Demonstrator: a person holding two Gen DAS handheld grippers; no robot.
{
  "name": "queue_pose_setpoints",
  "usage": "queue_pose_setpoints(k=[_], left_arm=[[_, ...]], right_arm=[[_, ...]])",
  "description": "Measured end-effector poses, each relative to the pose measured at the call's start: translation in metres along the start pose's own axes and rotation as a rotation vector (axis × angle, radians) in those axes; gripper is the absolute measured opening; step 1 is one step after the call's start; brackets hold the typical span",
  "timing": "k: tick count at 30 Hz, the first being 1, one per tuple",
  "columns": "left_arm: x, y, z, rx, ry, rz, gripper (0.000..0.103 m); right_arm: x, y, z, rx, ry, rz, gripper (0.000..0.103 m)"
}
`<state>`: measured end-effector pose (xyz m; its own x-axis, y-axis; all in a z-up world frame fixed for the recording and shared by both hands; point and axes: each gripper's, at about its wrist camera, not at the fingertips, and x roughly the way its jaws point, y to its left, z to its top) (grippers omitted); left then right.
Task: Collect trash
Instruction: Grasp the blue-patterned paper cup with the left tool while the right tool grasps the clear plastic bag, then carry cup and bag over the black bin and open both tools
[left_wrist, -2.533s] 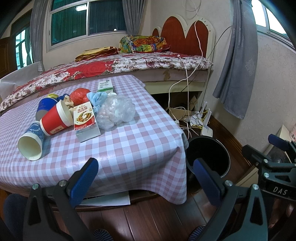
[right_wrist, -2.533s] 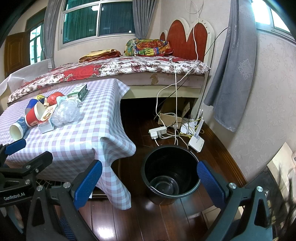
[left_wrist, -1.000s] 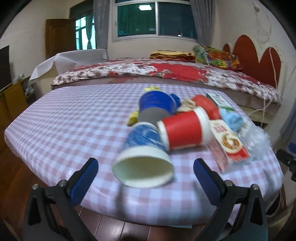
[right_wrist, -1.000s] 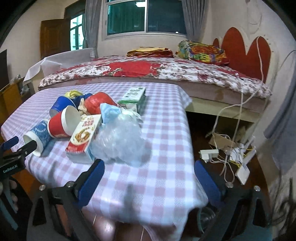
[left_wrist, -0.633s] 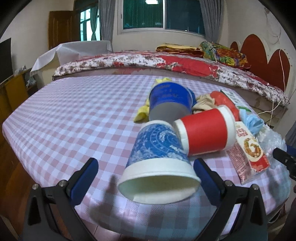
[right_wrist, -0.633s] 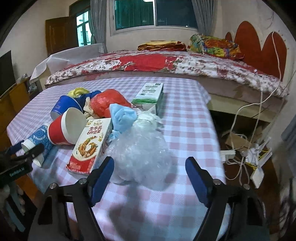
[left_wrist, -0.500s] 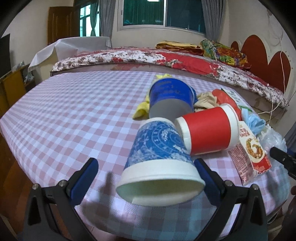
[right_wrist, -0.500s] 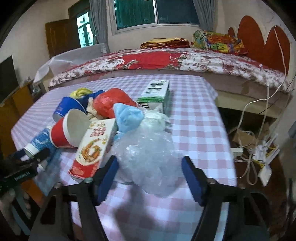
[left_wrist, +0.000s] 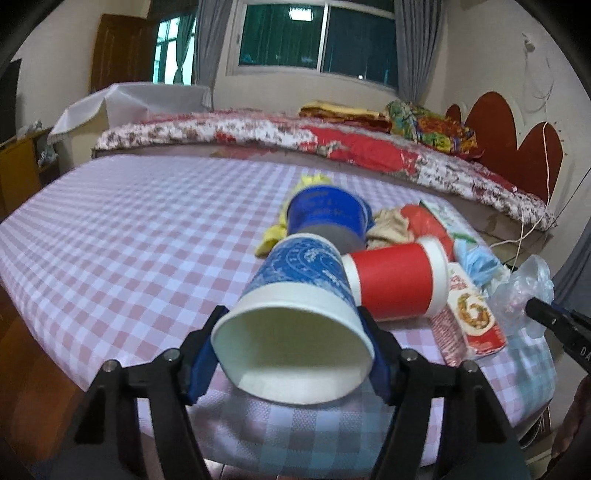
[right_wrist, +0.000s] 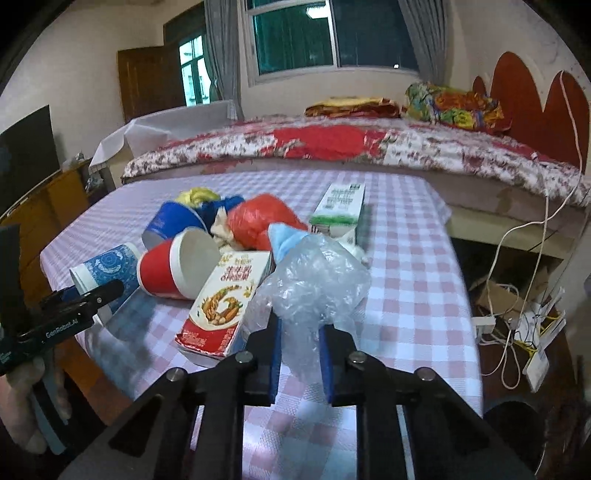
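A pile of trash lies on the checked table (left_wrist: 110, 240). My left gripper (left_wrist: 293, 354) is shut on the blue patterned paper cup (left_wrist: 299, 295), its mouth facing the camera. Beside it lie a red cup (left_wrist: 399, 280), a dark blue cup (left_wrist: 325, 214) and a printed carton (left_wrist: 472, 314). My right gripper (right_wrist: 300, 347) is shut on the clear plastic bag (right_wrist: 314, 280). The right wrist view also shows the red cup (right_wrist: 177, 269), the carton (right_wrist: 225, 299), a red bag (right_wrist: 258, 218), a green-white carton (right_wrist: 340, 206) and the blue patterned cup (right_wrist: 107, 269).
A bed (right_wrist: 351, 144) with a red floral cover stands behind the table. Cables and a power strip (right_wrist: 517, 314) lie on the floor at the right, with the black bin's rim (right_wrist: 513, 410) below them. A wooden cabinet (right_wrist: 44, 199) stands at the left.
Both grippers closed: the left onto the blue patterned cup, the right onto the clear plastic bag. Both had moved in closer to the pile before that.
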<state>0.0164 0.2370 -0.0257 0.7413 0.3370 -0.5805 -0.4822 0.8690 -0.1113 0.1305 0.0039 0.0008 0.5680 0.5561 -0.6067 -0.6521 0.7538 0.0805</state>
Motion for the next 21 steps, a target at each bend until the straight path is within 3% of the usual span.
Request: queue_pose_setpoints(k=[7, 21], left_arm=[[-0.018, -0.003, 0.007, 0.019, -0.056, -0.001, 0.068], [-0.025, -0.037, -0.002, 0.086, -0.055, -0.039, 0.068]], right_arm=[[-0.031, -0.013, 0.001, 0.014, -0.065, -0.035, 0.019], [-0.069, -0.046, -0.014, 0.049, -0.097, -0.093, 0.019]])
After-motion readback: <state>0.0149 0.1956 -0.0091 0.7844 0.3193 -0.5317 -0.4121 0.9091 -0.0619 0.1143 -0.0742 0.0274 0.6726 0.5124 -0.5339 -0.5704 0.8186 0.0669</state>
